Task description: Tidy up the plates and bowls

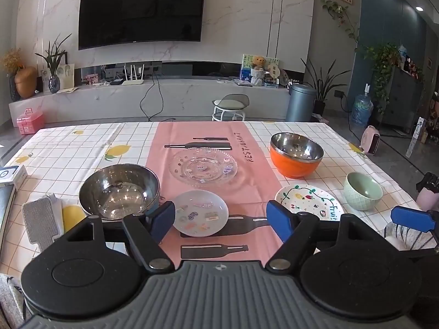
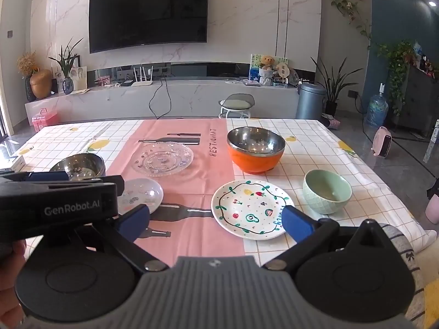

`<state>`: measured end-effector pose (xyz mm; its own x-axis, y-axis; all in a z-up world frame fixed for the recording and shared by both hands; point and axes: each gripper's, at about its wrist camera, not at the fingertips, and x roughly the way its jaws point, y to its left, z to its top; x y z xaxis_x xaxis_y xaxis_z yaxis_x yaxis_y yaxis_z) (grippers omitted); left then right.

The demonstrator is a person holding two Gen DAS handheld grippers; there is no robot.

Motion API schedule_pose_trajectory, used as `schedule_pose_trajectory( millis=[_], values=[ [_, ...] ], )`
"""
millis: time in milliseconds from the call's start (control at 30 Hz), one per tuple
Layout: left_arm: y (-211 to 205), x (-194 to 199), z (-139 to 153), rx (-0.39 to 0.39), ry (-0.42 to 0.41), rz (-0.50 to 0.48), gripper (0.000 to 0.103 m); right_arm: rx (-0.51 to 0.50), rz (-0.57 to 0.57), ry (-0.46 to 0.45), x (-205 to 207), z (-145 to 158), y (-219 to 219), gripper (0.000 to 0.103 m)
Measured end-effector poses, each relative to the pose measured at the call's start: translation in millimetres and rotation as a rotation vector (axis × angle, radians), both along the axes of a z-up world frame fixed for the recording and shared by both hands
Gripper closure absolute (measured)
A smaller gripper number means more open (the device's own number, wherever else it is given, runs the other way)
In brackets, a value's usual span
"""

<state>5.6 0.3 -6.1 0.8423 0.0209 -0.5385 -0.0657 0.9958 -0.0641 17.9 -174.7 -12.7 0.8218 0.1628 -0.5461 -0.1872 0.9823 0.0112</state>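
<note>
On the checked tablecloth lie a steel bowl (image 1: 119, 192), a clear glass plate (image 1: 203, 168), a small pale plate with stickers (image 1: 200, 213), an orange bowl with a steel inside (image 1: 296, 155), a white fruit-pattern plate (image 1: 307, 200) and a green bowl (image 1: 362, 190). My left gripper (image 1: 221, 219) hangs open above the near edge, in line with the small pale plate, holding nothing. My right gripper (image 2: 216, 222) is open and empty too, hovering just short of the fruit-pattern plate (image 2: 249, 209), with the green bowl (image 2: 326, 190) to its right.
A pink runner (image 1: 255, 181) crosses the table's middle. A grey grater-like pad (image 1: 41, 219) and a white box (image 1: 11, 175) sit at the left edge, a pink cup (image 1: 428, 200) at the right. The left gripper's black body (image 2: 55, 200) fills the right wrist view's left side.
</note>
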Motion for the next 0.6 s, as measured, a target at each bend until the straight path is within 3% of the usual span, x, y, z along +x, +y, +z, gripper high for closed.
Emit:
schedule_pose_trajectory(
  millis=[600],
  values=[
    [2.3,-1.8,-1.2,0.003,0.002,0.0,0.014,-0.002,-0.004,0.005,-0.2,-0.7,-2.1,0.003]
  ],
)
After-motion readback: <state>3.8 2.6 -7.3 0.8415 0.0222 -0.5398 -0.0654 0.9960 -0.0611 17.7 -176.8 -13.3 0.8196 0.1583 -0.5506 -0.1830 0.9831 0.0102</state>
